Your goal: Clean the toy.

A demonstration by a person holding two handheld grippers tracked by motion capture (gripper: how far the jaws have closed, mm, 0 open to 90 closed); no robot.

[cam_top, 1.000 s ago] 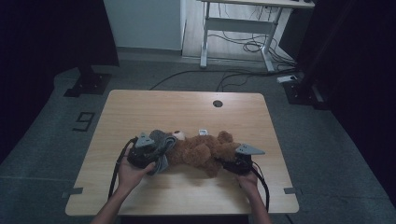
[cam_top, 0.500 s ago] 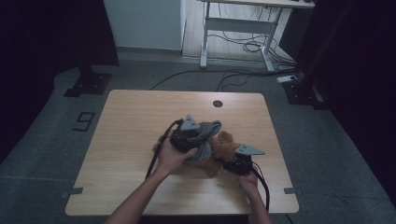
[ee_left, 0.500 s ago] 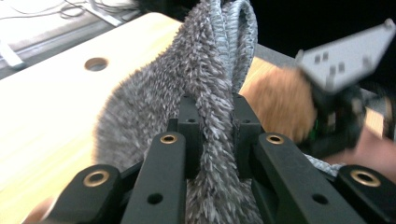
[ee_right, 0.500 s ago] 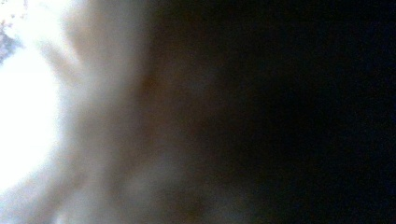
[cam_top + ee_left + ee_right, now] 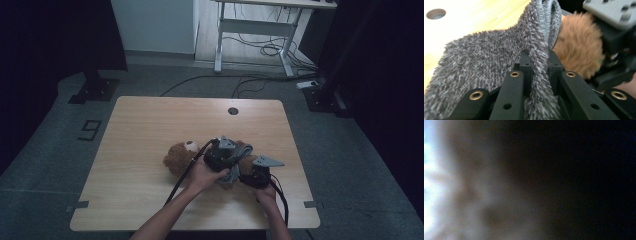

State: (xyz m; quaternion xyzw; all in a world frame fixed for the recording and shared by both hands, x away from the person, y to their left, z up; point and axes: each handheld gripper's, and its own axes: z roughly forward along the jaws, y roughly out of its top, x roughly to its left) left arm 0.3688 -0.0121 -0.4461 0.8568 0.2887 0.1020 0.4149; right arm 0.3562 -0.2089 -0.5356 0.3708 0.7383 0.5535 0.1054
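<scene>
A brown teddy bear (image 5: 177,157) lies on its side on the wooden table (image 5: 150,120), white snout facing away. My left gripper (image 5: 222,155) is shut on a grey fuzzy cloth (image 5: 243,149), draped over the bear's right half. In the left gripper view the cloth (image 5: 486,60) is pinched between the jaws of the left gripper (image 5: 539,56), with brown fur (image 5: 576,50) just behind. My right gripper (image 5: 256,174) rests against the bear's right end. Its jaws have just been closing, but they are hidden in the fur and the right gripper view is a dark blur.
A round cable hole (image 5: 233,110) sits near the table's far edge, also seen as the hole (image 5: 435,13). Black cables trail from both grippers toward the near edge. A desk frame (image 5: 250,30) and floor cables lie beyond the table.
My left hand has carried the grey cloth rightward, from the bear's left end across its body to its right side. The right hand has stayed put.
</scene>
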